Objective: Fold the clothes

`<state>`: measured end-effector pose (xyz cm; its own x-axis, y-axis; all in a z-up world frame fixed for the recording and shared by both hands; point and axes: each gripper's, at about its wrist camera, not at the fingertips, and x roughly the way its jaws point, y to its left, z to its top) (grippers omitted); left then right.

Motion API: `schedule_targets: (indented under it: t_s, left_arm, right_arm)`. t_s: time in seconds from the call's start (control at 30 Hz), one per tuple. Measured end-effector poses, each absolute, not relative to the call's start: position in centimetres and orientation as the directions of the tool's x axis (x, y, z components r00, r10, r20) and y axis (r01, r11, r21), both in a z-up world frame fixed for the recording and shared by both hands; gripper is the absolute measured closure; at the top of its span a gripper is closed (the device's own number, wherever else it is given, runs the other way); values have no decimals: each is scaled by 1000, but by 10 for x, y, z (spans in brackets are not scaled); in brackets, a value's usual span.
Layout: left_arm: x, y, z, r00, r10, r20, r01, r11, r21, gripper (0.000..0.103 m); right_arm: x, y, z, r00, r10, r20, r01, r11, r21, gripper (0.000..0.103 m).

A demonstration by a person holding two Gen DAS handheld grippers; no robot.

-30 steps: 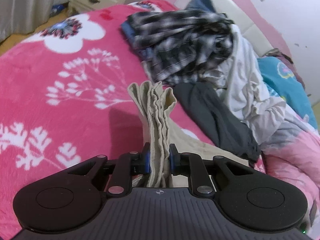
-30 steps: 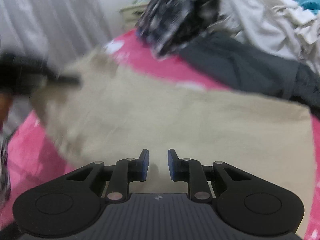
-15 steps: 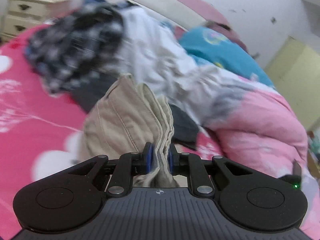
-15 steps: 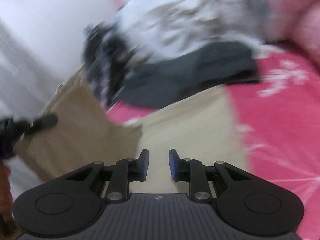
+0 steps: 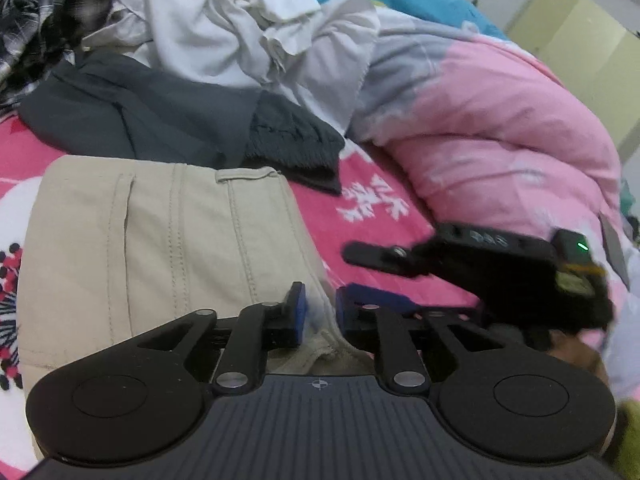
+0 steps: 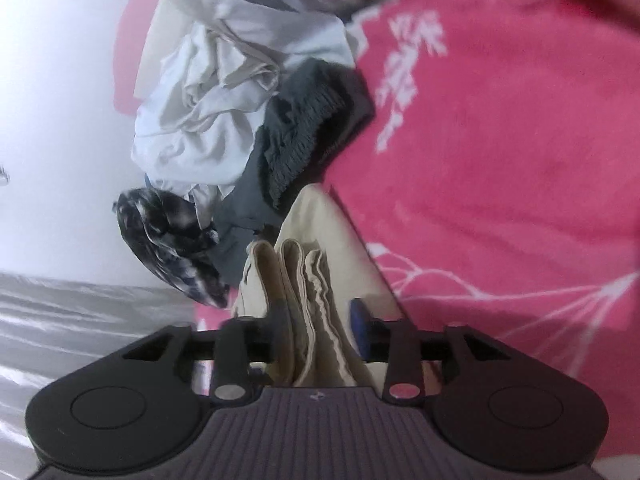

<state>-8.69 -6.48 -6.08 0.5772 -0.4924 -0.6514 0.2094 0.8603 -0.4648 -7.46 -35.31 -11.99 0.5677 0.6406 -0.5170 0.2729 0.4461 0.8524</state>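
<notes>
Beige trousers (image 5: 160, 248) lie folded on the pink flowered bed cover (image 5: 376, 196). My left gripper (image 5: 319, 312) is shut on their near right edge, with bunched beige cloth between the blue pads. In the right wrist view the folded beige layers (image 6: 312, 280) stand between the fingers of my right gripper (image 6: 320, 334), which is open around them. The right gripper also shows in the left wrist view (image 5: 480, 272), blurred, just right of the trousers.
A dark grey garment (image 5: 160, 120) lies right behind the trousers. Behind it are a heap of white clothes (image 5: 224, 32) and a black-and-white plaid shirt (image 5: 32, 12). A pink and grey quilt (image 5: 500, 128) rises at the right.
My left gripper swung right and brought the held trouser end over, so the trousers now lie folded flat. My right gripper turned and moved up to their layered edge, jaws now wider apart.
</notes>
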Motion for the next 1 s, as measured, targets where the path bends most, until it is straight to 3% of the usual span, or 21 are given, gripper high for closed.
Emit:
schedule_targets:
  t_s: [0.13,0.2,0.4,0.5,0.73,0.87,1.0]
  left_arm:
    - [-92,-56,-48,516,-586,-624,271,803,-530,46]
    - [-100,-53,-41,500,-617,-607,300,781,-547,40]
    - [-124,-33,-32,563,-583,-586,273,800,-535,40]
    - [-122,-34,-47,557,-548,-625,263,830,-493,41]
    - [-128,-56,-80,509,-516,-689,348,856,-383,43]
    - [-130,-51,-84,513,-528,-677,334,849,-409,43]
    - [-131,-48,-87,520,-532,-668,333,847,-415,43]
  right_arm:
    - [-67,-346,-124,542,662,-518,274,444,853,51]
    - [-63,-341,-124,523,673,-523,262,457,850,45]
    - [-49,-328,-120,461,693,-555,247,500,830,31]
    - [-44,-317,-115,423,694,-583,218,546,809,24]
    - [-37,-286,-102,335,686,-646,125,647,752,24]
    - [-32,-270,-95,290,673,-680,68,695,716,23]
    - [-36,-268,-88,319,652,-688,39,717,696,30]
